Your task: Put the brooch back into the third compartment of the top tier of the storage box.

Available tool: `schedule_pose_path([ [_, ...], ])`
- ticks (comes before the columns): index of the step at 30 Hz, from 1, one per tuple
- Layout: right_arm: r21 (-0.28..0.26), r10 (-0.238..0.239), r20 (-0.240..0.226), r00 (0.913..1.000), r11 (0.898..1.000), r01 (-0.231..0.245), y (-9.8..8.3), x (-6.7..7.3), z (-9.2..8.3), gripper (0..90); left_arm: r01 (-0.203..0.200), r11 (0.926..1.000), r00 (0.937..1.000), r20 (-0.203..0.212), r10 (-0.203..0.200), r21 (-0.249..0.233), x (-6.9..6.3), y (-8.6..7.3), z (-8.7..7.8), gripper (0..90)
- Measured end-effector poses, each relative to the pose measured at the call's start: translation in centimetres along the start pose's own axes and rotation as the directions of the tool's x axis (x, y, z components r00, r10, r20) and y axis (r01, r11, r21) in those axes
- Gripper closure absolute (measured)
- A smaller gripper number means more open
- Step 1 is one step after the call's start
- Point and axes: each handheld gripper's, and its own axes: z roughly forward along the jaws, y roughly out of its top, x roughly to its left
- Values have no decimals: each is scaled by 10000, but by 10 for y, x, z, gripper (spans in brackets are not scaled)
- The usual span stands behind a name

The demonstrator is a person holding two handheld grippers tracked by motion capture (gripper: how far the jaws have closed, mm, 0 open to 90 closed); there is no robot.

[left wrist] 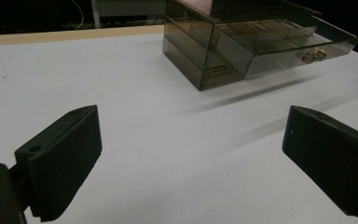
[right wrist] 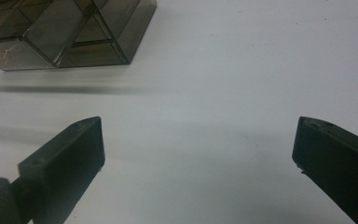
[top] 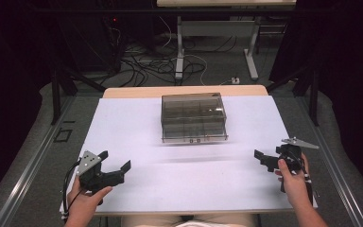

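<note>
Drawer box point(top: 194, 117): lying ahead of both jaw pairs, long axis crosswise.
Left gripper point(top: 112, 166): jaws gaping, empty.
Right gripper point(top: 263, 158): jaws gaping, empty, sitting slightly nearer.

A white bench point(top: 137, 132) with a pale wooden far edge point(top: 184, 91) stands on grey floor. Beyond it, black and white cables point(top: 146, 66) lie tangled around the white legs of a second table point(top: 179, 52). Dark curtains point(top: 9, 71) flank both sides.

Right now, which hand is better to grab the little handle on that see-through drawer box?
Probably left. The left gripper points its open jaws toward the drawer box, and its own view shows the handle on the slightly pulled-out drawer. The right gripper, also open, points sideways.
</note>
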Motion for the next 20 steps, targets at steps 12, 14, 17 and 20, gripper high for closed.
schedule_pose_path([
  [12, 125, 629, 41, 9980, 9979, -630, -1, -14, 4, 34, -79, 9999, 10000, -7, 79, 64, 1, 0, 1, 47],
  [14, 122, 708, 25, 9975, 9974, -708, -1, -14, 3, 35, -92, 9999, 10000, -11, 93, 68, 1, 0, 1, 47],
  [17, 54, 712, 60, 9974, 9974, -712, -2, -14, 4, 36, -93, 9999, 10000, -16, 93, 62, 1, 0, 1, 47],
  [20, 79, 643, -7, 9979, 9979, -643, -2, -13, 4, 37, -101, 9999, 9999, -29, 101, 72, 2, 0, 1, 47],
])
